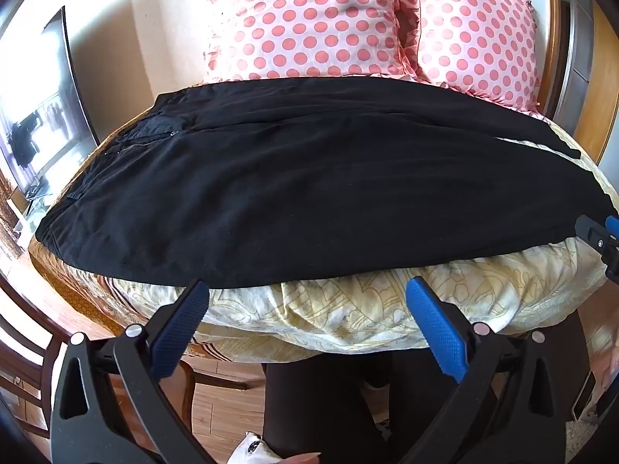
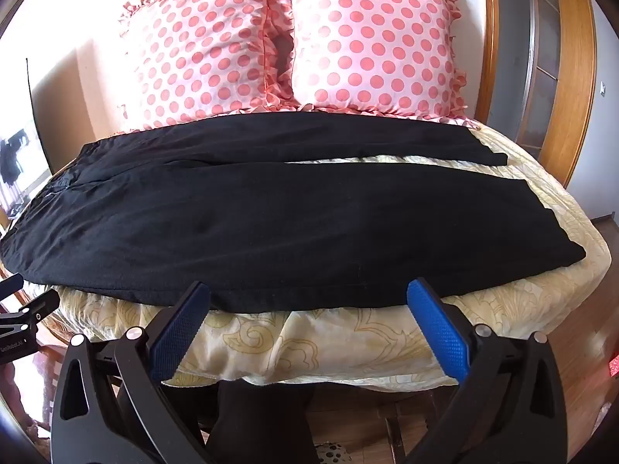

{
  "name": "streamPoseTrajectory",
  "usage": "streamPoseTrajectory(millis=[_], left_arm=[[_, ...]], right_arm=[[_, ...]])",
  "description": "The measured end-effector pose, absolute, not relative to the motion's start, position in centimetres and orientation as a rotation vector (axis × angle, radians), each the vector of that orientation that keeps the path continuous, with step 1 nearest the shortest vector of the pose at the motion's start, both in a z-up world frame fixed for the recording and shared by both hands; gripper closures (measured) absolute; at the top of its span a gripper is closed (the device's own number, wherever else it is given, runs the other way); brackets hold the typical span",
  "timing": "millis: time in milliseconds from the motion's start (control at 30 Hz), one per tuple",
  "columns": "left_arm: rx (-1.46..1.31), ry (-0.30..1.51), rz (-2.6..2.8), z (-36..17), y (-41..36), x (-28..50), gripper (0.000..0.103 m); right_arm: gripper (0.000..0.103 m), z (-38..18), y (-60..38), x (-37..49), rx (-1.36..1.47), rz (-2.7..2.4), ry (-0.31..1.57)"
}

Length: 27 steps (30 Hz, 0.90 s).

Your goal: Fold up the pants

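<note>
Black pants (image 1: 309, 193) (image 2: 271, 216) lie spread flat across a cream patterned cover, waistband at the left, both legs running to the right with a narrow gap between them. My left gripper (image 1: 307, 290) hovers open just short of the pants' near hem, nothing between its blue pads (image 1: 437, 328). My right gripper (image 2: 307, 290) hangs open the same way at the near edge of the near leg, empty. Each gripper shows at the edge of the other's view: the right gripper (image 1: 597, 237) at the far right, the left gripper (image 2: 23, 309) at the far left.
Two pink polka-dot pillows (image 1: 309, 19) (image 2: 371, 42) lean at the back. The cream cover (image 2: 309, 344) drapes over the near edge. A person's dark-clad legs (image 1: 329, 406) stand below. A wooden headboard frame (image 2: 572, 77) rises right; a dark screen (image 1: 46, 116) stands left.
</note>
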State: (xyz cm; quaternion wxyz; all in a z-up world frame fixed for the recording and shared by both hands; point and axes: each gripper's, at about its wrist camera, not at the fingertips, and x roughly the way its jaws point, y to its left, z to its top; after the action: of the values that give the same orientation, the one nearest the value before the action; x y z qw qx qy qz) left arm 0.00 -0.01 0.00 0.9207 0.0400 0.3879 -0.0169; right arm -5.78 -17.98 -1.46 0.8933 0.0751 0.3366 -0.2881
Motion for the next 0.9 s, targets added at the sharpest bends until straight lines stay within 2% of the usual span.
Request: streamPoseTrajectory(millis=[900], left_arm=[[0.079,0.805,-0.036,-0.03,0.02,0.03,0.002]], right_arm=[[0.001,-1.4,-18.19,-5.93,0.16,-0.598,0.699]])
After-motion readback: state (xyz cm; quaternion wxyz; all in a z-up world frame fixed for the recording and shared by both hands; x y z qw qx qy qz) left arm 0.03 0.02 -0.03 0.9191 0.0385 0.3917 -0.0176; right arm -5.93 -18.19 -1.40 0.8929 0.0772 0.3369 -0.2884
